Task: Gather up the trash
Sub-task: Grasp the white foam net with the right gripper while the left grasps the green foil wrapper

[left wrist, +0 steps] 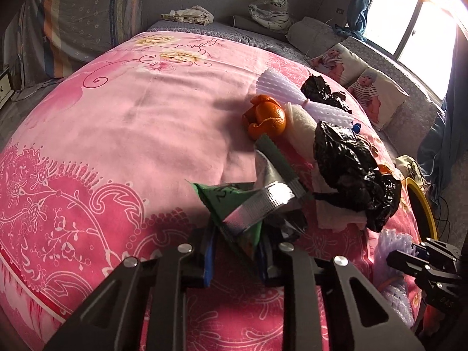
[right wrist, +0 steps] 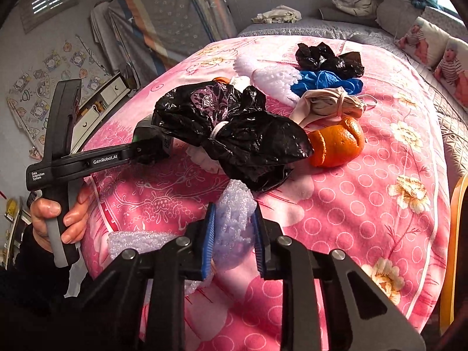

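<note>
My left gripper point(left wrist: 235, 260) is shut on a green and silver snack wrapper point(left wrist: 248, 204) above the pink bedspread point(left wrist: 131, 122). My right gripper point(right wrist: 234, 237) is shut on a piece of pale purple foam wrap point(right wrist: 235, 216). Just ahead lie a crumpled black plastic bag point(right wrist: 234, 134) point(left wrist: 351, 169), orange peel point(right wrist: 336, 143) point(left wrist: 266, 117), white foam netting point(right wrist: 272, 79) point(left wrist: 280, 84), a blue glove point(right wrist: 324, 80), a beige wad tied with a band point(right wrist: 327, 105) and a second black bag point(right wrist: 327, 58) point(left wrist: 321, 90). The left gripper's body point(right wrist: 96, 161) shows in the right wrist view.
Baby-print pillows point(left wrist: 359, 79) and a tiger plush point(left wrist: 272, 11) sit along the bed's far and right edges. A yellow-rimmed bin point(left wrist: 421, 204) stands at the bed's right side. A drawer cabinet point(right wrist: 99, 102) stands left of the bed.
</note>
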{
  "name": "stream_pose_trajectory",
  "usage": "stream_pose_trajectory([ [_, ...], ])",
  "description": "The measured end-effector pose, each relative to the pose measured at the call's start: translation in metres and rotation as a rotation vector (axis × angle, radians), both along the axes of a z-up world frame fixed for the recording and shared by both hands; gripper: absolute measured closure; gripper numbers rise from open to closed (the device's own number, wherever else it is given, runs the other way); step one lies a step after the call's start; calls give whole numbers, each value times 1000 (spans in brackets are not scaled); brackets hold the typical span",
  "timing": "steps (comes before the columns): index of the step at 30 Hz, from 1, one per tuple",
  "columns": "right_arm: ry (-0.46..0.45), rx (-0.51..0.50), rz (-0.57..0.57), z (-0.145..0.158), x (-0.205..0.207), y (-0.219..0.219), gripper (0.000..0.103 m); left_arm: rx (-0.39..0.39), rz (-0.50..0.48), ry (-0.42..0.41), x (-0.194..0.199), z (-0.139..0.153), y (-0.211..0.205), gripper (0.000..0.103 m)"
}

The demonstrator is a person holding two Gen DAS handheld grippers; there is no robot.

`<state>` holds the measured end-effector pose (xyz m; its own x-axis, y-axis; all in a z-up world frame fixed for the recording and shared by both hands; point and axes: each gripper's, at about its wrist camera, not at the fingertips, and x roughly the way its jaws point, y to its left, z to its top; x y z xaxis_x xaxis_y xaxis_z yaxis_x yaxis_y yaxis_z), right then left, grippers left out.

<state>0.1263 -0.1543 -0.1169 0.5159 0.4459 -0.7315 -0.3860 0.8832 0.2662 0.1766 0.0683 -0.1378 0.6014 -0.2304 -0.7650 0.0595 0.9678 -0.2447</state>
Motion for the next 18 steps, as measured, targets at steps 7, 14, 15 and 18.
stream_pose_trajectory([
  [7, -59, 56, -47, 21, -12, -23, 81, -6, -4, -59, -17, 20, 1, 84],
  [14, -105, 82, -102, 38, -21, -46, 81, -14, -14, -113, -35, 43, -2, 84],
  [15, -110, 84, -108, 39, -22, -48, 81, -12, -19, -119, -37, 46, -4, 84],
  [18, -117, 89, -122, 41, -24, -54, 81, -8, -37, -131, -41, 52, -10, 84],
])
